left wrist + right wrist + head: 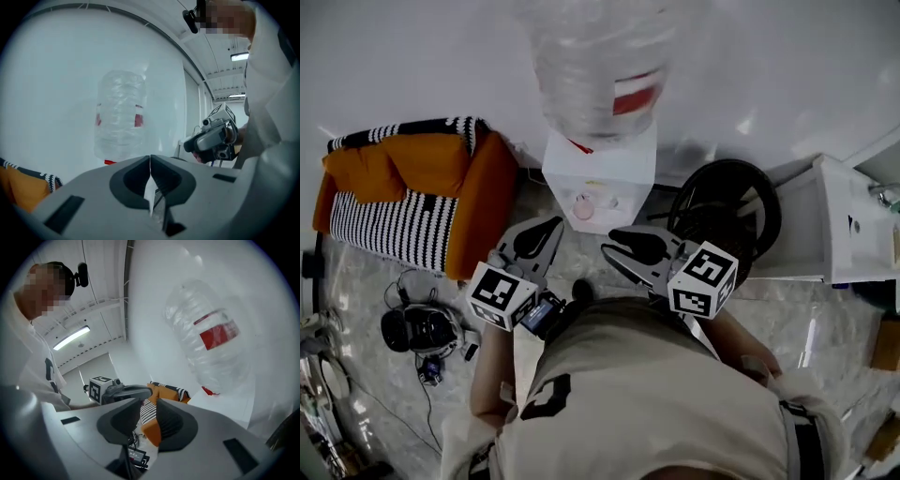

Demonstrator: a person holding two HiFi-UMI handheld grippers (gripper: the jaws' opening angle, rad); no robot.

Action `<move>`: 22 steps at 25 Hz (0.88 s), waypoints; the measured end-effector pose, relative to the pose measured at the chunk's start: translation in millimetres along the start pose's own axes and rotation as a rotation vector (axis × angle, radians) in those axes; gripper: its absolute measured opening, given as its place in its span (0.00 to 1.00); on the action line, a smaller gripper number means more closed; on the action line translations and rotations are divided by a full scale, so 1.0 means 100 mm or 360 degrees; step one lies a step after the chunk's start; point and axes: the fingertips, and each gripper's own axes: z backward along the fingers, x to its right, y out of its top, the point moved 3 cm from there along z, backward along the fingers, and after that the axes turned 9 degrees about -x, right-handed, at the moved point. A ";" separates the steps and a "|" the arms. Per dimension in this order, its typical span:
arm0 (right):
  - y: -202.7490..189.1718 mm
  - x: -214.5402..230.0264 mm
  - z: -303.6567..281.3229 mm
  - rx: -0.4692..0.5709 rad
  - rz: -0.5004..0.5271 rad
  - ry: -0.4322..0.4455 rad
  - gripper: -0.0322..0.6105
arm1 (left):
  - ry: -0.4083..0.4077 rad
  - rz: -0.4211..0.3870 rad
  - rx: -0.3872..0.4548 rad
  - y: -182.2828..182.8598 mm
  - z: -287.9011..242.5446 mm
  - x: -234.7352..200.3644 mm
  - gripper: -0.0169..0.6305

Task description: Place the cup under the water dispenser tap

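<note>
Both grippers held up in front of person's chest, pointing at the dispenser. Left gripper (150,157) has its jaw tips touching, nothing between them. Right gripper (149,400) is just beside it, jaws narrowly apart and empty, striped cushion visible through the gap. Beyond them the white water dispenser (600,173) stands against the wall; the cup (584,208), only a small pink round shape, sits at its front. Clear bottle (600,66) on top. Orange striped sofa (412,197) left of the dispenser.
</note>
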 end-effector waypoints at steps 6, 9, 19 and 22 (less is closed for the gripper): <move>-0.12 -0.16 0.32 -0.0066 0.0080 0.0116 0.10 | 0.0164 0.0032 -0.0026 0.03 0.10 0.20 0.11; -0.27 -0.16 0.49 -0.0087 0.0116 0.0109 0.10 | 0.0215 0.0052 -0.0017 -0.03 0.07 0.34 0.11; -0.45 -0.12 0.82 -0.0118 0.0178 0.0125 0.09 | 0.0192 0.0055 -0.0039 0.00 -0.14 0.91 0.11; -0.48 -0.07 0.97 -0.0087 0.0148 0.0098 0.09 | 0.0162 0.0011 -0.0059 0.05 -0.21 1.11 0.11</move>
